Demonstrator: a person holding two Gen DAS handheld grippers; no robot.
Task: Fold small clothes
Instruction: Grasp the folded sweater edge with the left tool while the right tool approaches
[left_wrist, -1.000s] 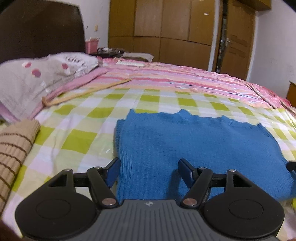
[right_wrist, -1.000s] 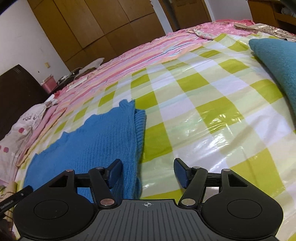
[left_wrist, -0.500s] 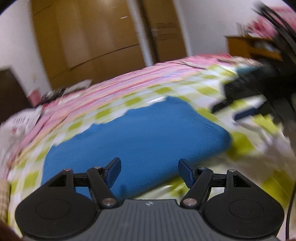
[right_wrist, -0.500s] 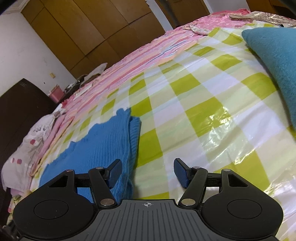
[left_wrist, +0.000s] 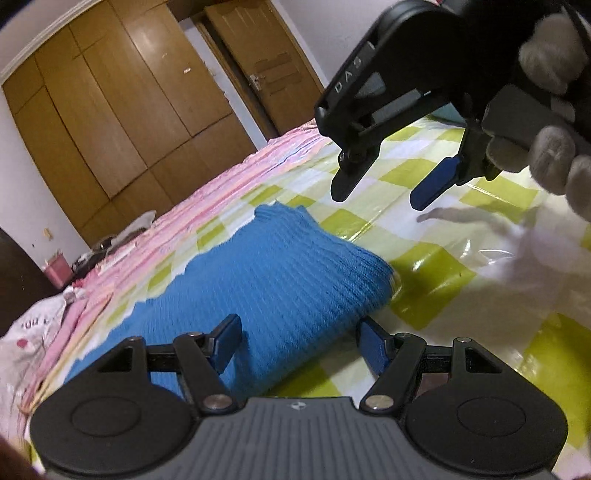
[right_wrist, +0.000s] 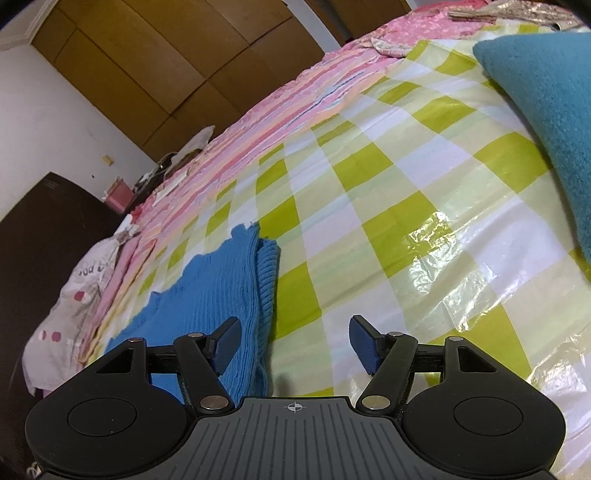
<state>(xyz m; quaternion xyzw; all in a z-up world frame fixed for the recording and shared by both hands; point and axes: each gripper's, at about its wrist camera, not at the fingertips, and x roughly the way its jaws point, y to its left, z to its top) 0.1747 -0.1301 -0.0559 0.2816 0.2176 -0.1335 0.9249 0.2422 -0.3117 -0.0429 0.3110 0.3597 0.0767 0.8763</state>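
A folded blue knit garment (left_wrist: 280, 280) lies flat on the green-and-white checked plastic sheet (left_wrist: 443, 273) on the bed. My left gripper (left_wrist: 301, 341) is open and empty, just above the garment's near edge. My right gripper (left_wrist: 380, 188) is open and empty, held by a gloved hand above the sheet, right of the garment. In the right wrist view my right gripper (right_wrist: 295, 341) hangs over the garment's (right_wrist: 221, 295) right edge, its left fingertip (right_wrist: 227, 338) above the knit.
A teal knit pile (right_wrist: 546, 110) lies at the far right of the sheet. Pink striped bedding (right_wrist: 295, 96) runs behind. A white spotted pillow (right_wrist: 70, 295) lies at the left. Brown wardrobe (left_wrist: 110, 122) and a door (left_wrist: 258, 66) stand beyond the bed.
My left gripper has swung to the right and now looks along the garment toward my right gripper. My right gripper has lifted slightly and drawn back. Both stay open.
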